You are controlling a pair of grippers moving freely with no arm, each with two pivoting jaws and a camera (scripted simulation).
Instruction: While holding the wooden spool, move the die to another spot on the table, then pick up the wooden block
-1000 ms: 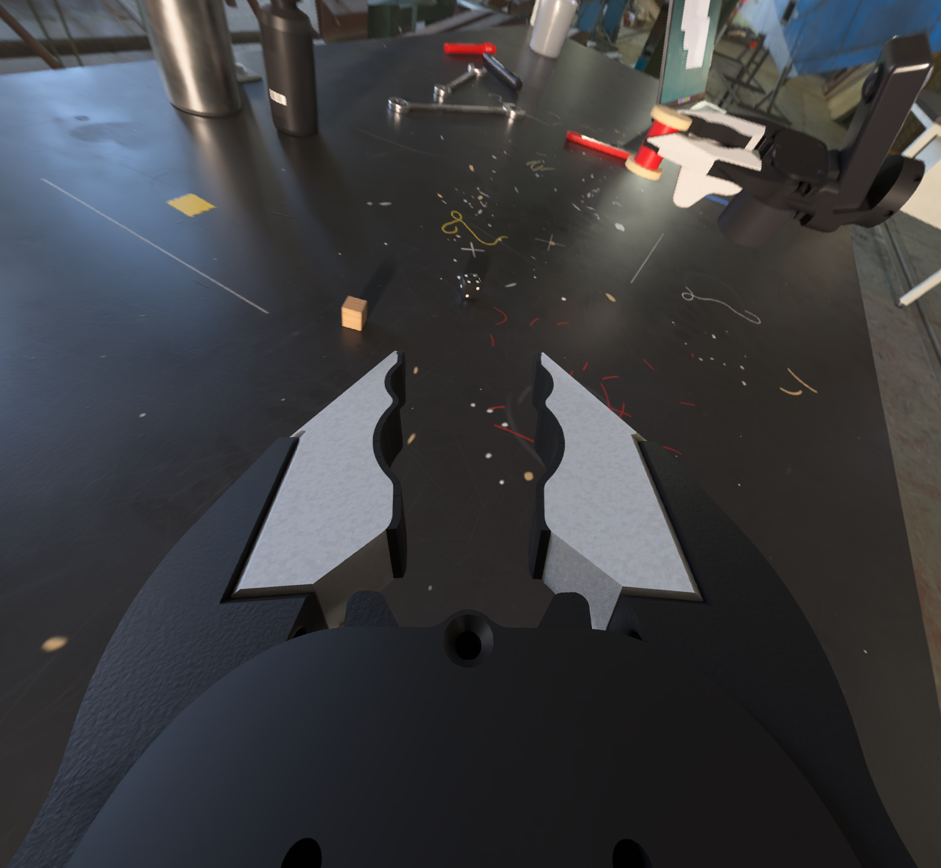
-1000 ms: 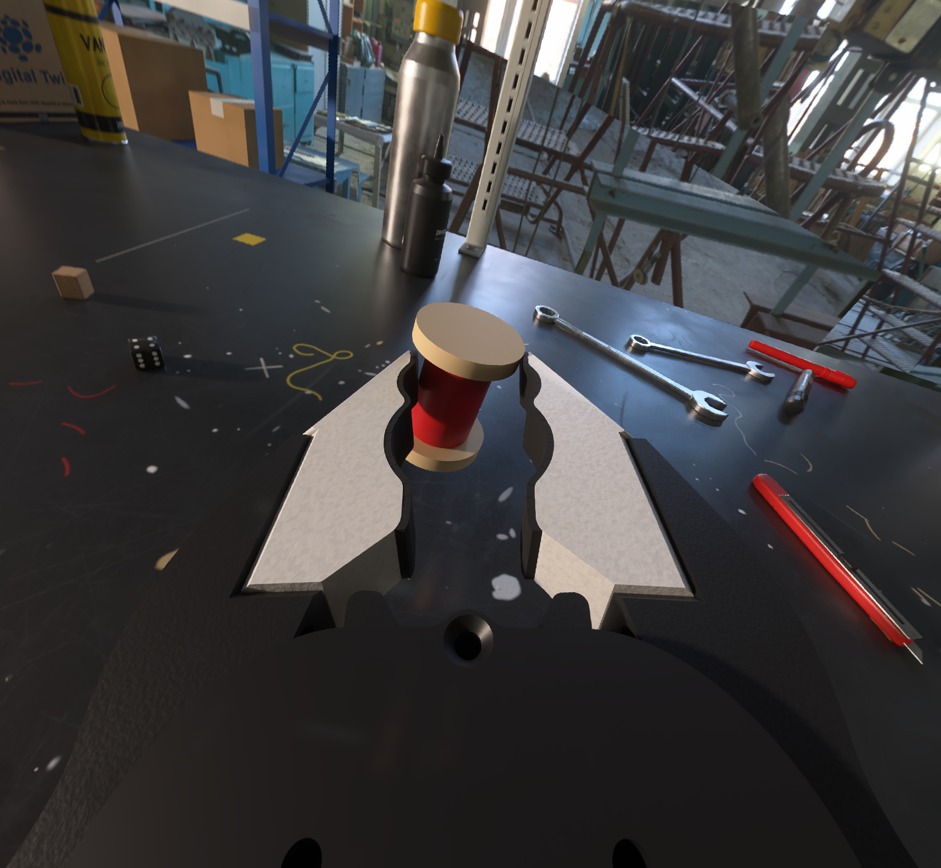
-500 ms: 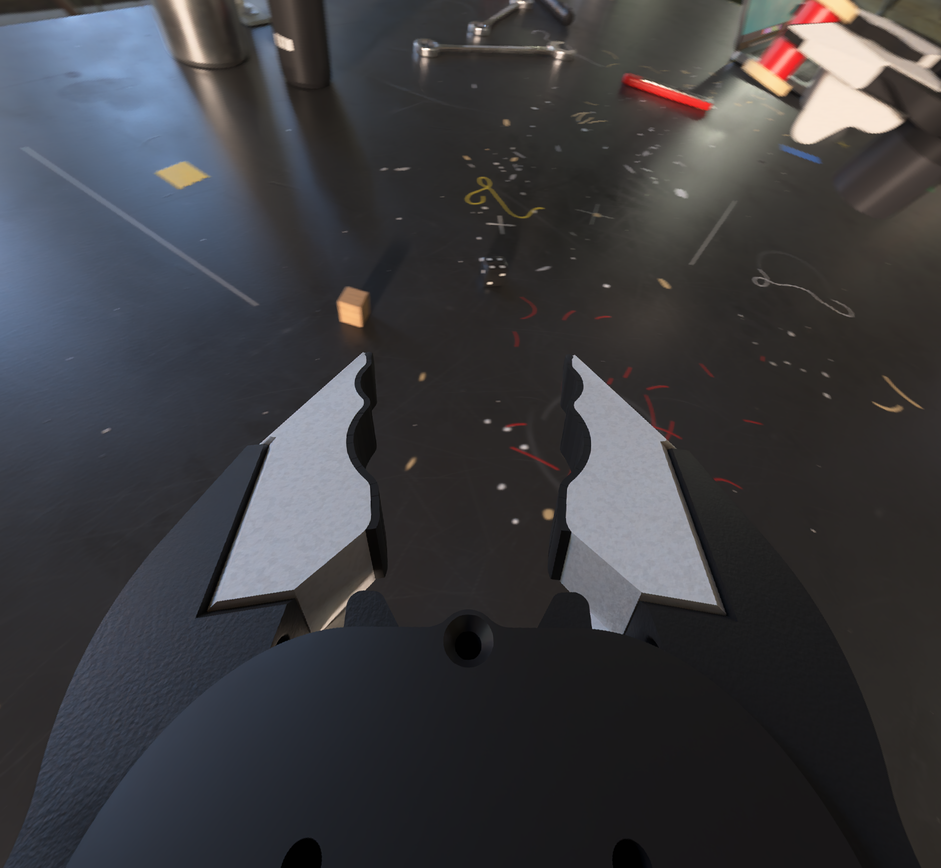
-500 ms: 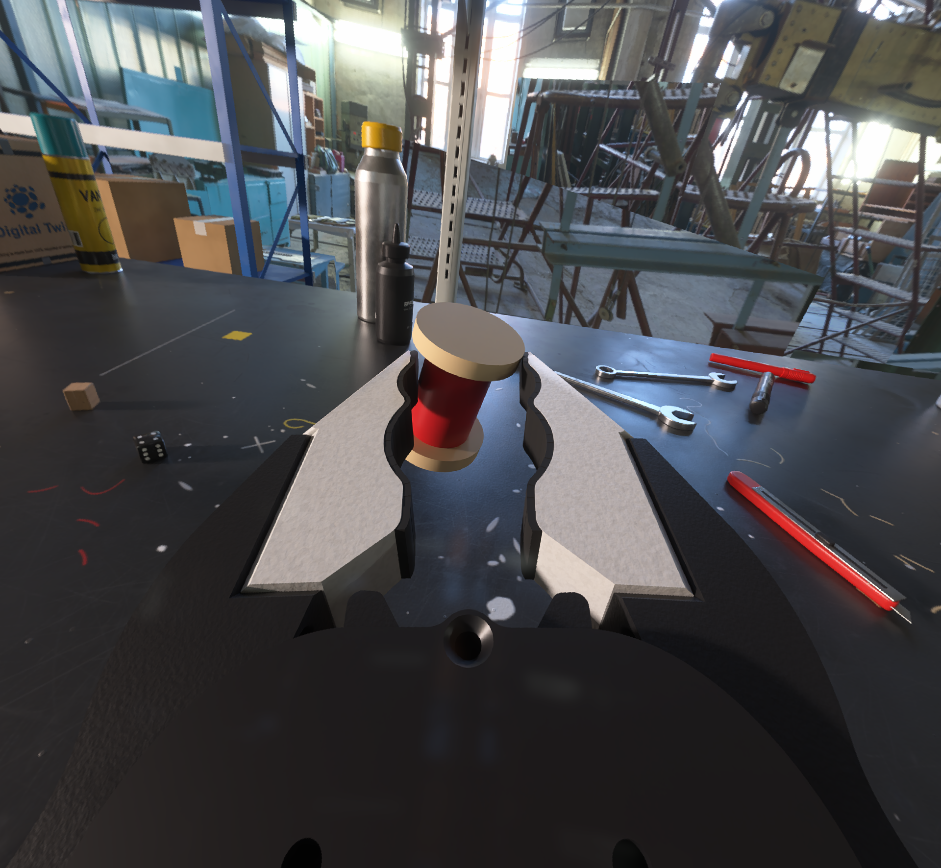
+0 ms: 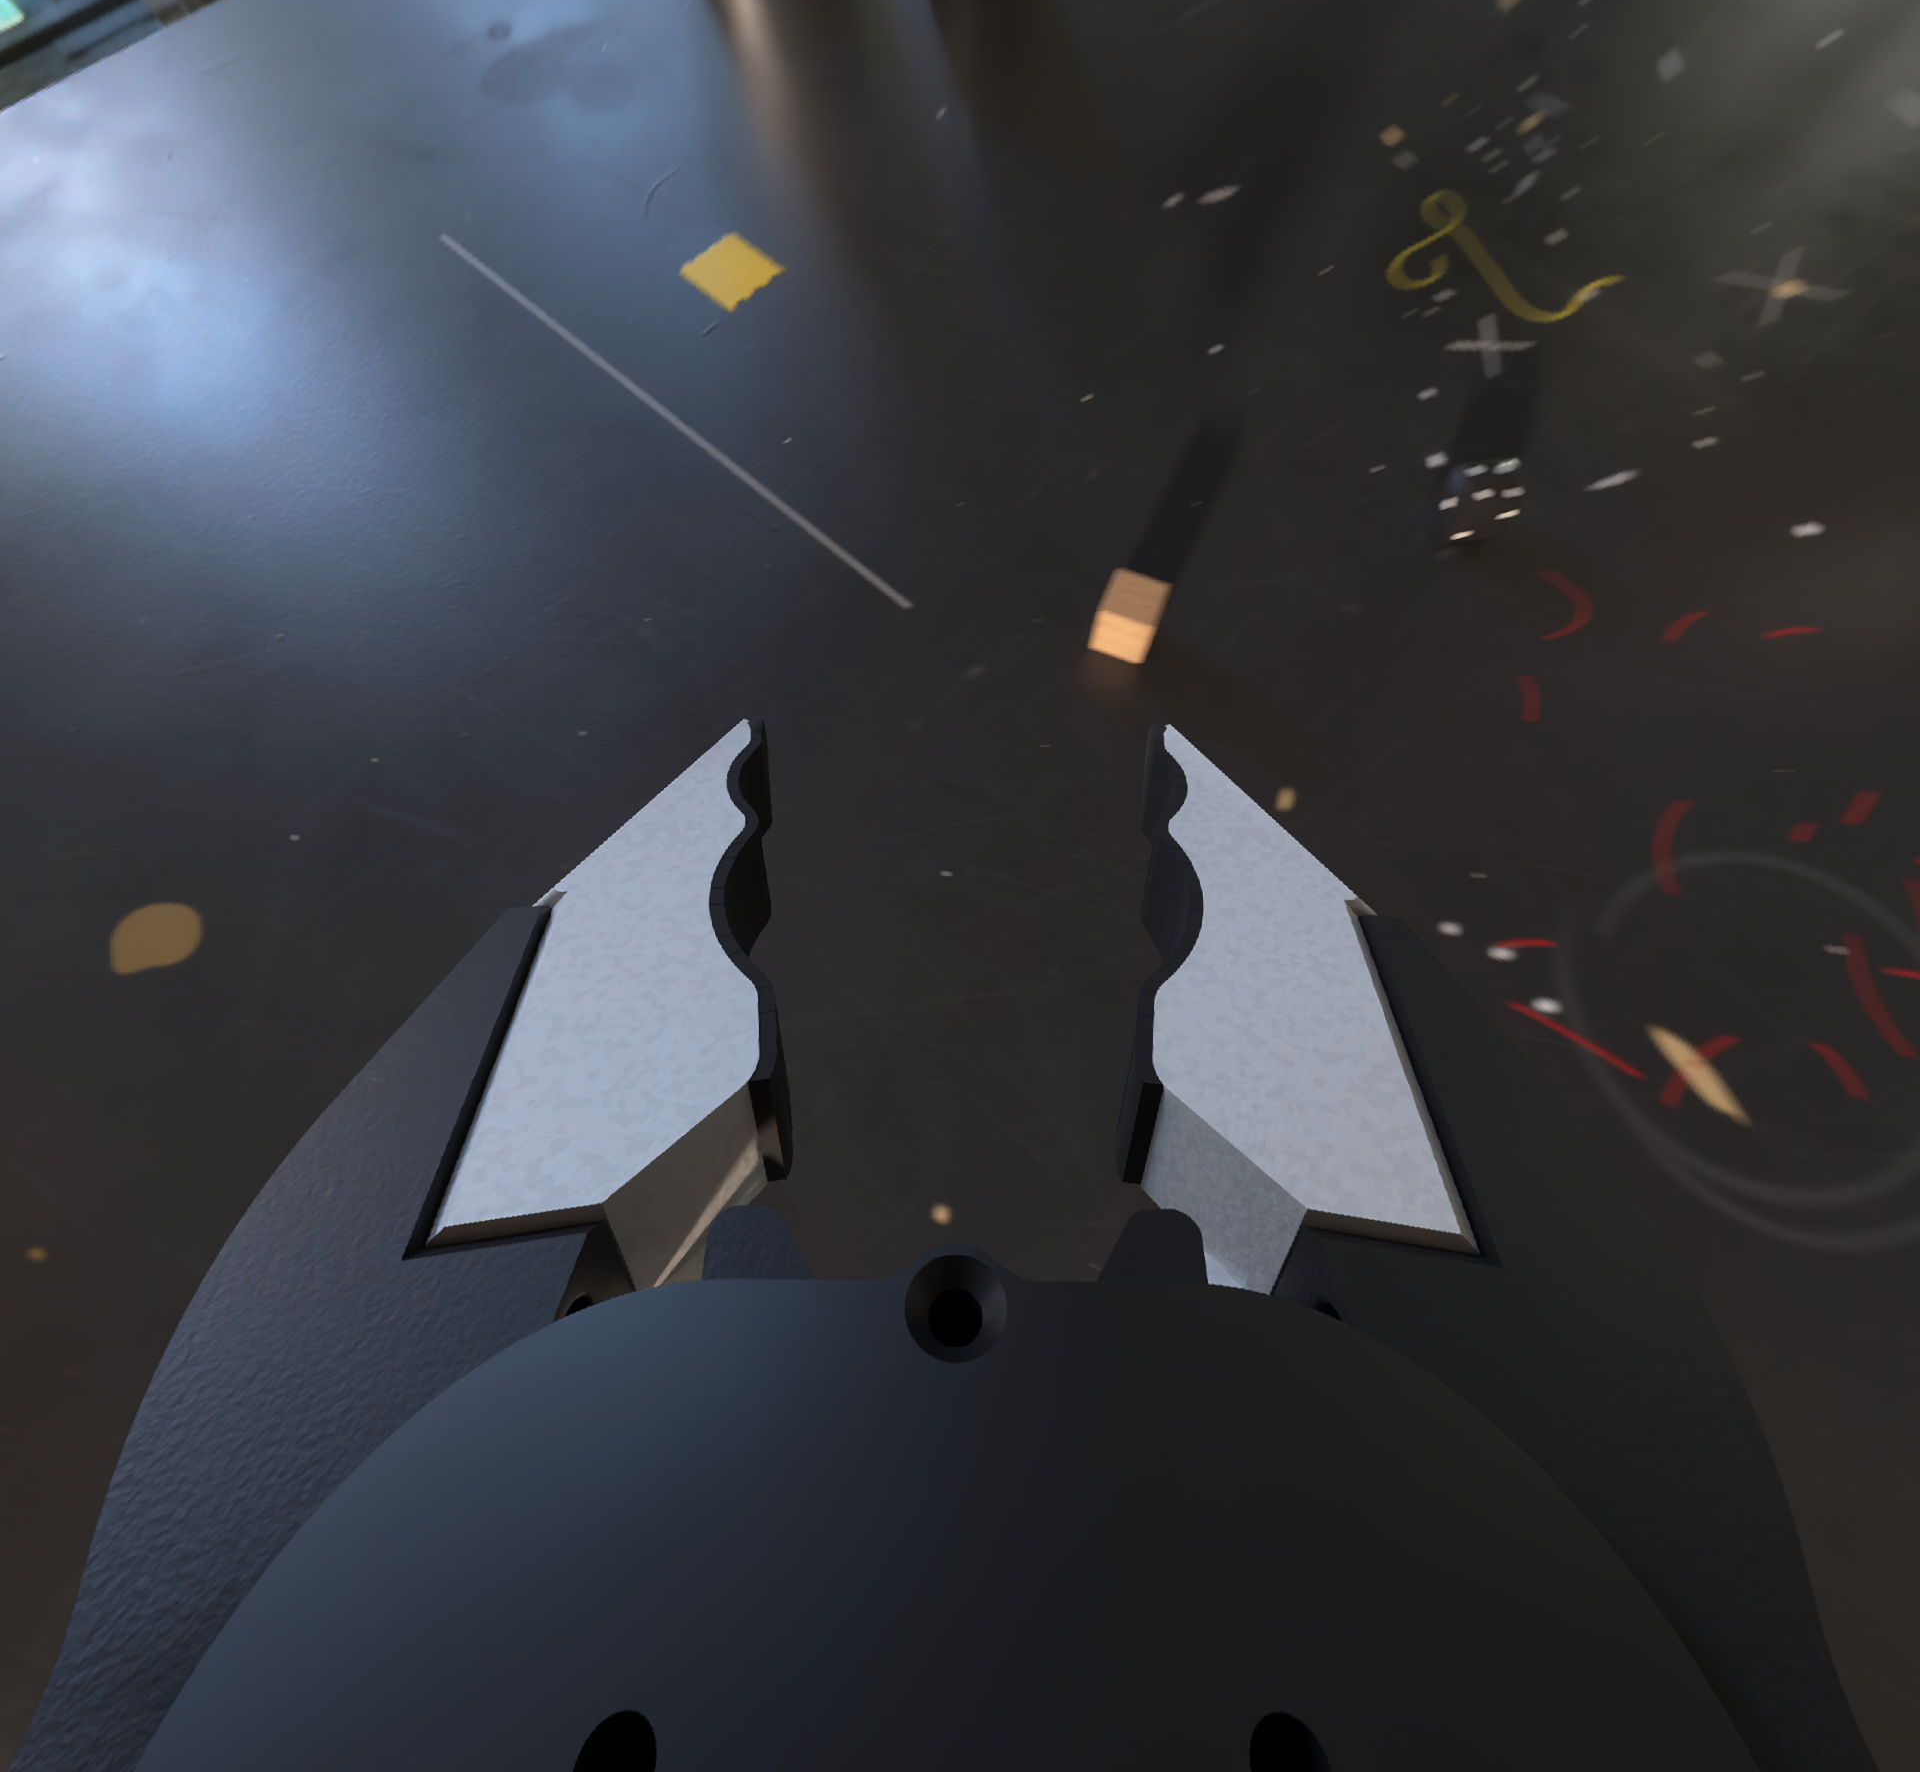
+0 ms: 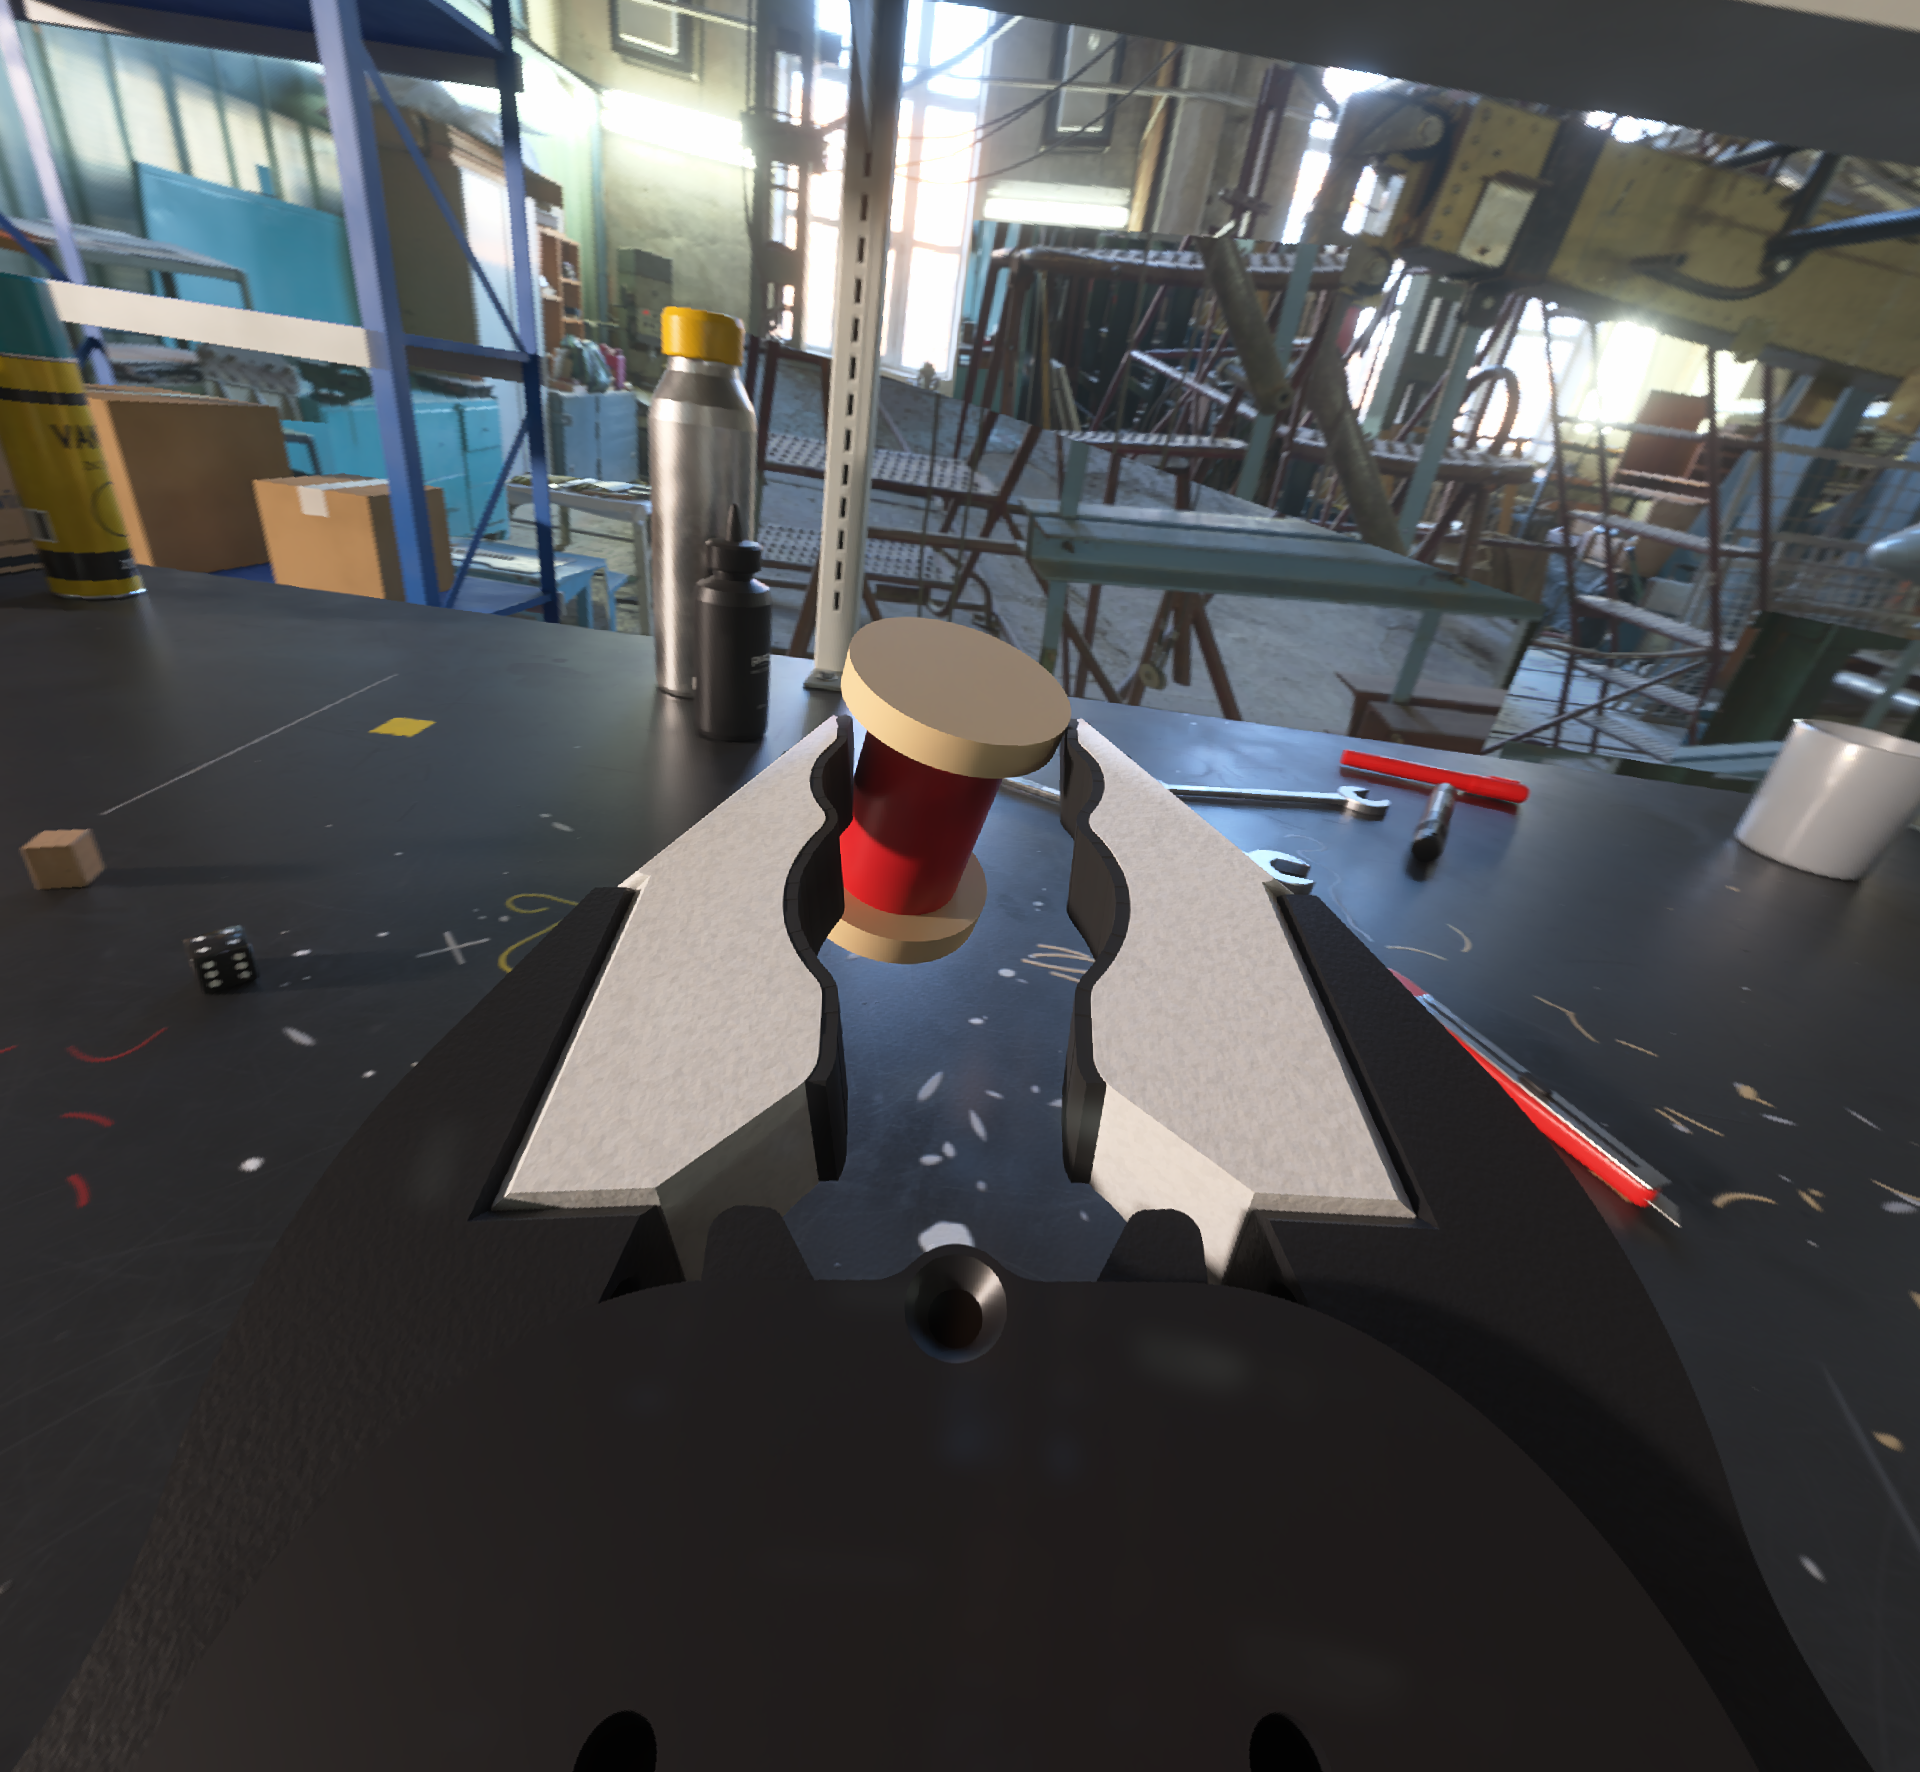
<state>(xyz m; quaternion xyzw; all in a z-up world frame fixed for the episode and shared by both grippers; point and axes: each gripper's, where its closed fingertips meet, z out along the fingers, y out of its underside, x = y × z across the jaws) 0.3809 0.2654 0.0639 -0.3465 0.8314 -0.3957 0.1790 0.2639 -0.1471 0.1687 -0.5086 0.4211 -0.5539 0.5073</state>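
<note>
My right gripper (image 6: 956,746) is shut on the wooden spool (image 6: 920,823), red-wound with tan end discs, and holds it tilted above the black table (image 6: 312,1151). My left gripper (image 5: 956,735) is open and empty, above the table. The small wooden block (image 5: 1127,616) lies just ahead of its right fingertip. The black die (image 5: 1481,501) with white pips lies farther ahead to the right. In the right wrist view the block (image 6: 62,858) and the die (image 6: 221,959) sit at the far left.
A steel bottle (image 6: 696,496) with a yellow cap and a small black bottle (image 6: 732,652) stand at the table's far edge. Wrenches (image 6: 1262,795), a red pen (image 6: 1434,775), a red cutter (image 6: 1538,1109) and a white cup (image 6: 1829,797) lie to the right. A yellow tape patch (image 5: 730,269) lies left.
My left gripper has opened wider, swung left and moved nearer the table, so the block is now just ahead. My right gripper has lifted and tilted up with the spool.
</note>
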